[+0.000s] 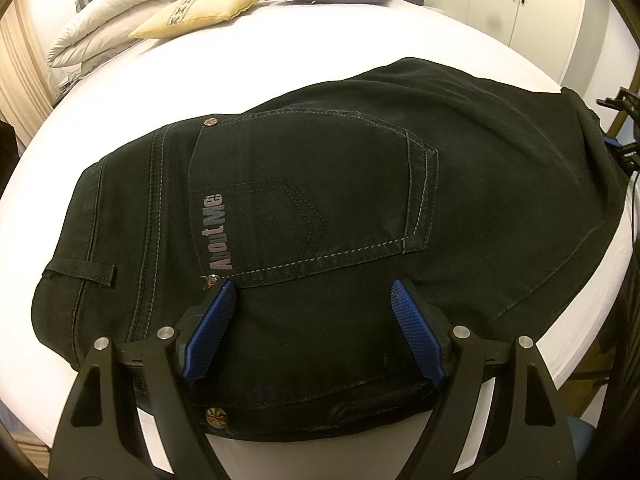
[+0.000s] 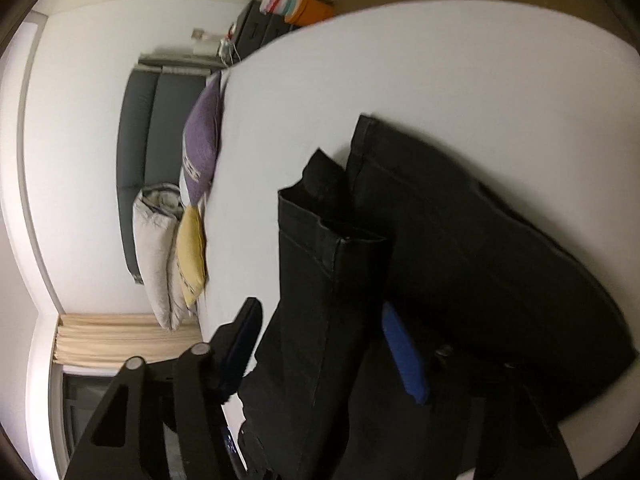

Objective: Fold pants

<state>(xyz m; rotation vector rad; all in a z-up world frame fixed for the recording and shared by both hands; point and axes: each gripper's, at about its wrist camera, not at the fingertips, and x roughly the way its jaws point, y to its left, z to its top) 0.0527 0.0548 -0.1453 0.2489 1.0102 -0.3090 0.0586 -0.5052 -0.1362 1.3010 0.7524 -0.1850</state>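
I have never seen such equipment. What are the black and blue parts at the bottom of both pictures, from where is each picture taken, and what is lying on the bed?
No robot here: a person holds a two-finger gripper in each hand, and each carries a camera looking along its fingers. The left gripper is open, over the waist of black pants lying on the white bed. The right gripper's view is tilted sideways; the pants' leg ends lie between its fingers, but whether it grips them is unclear. Pillows lie at the bed's far end.
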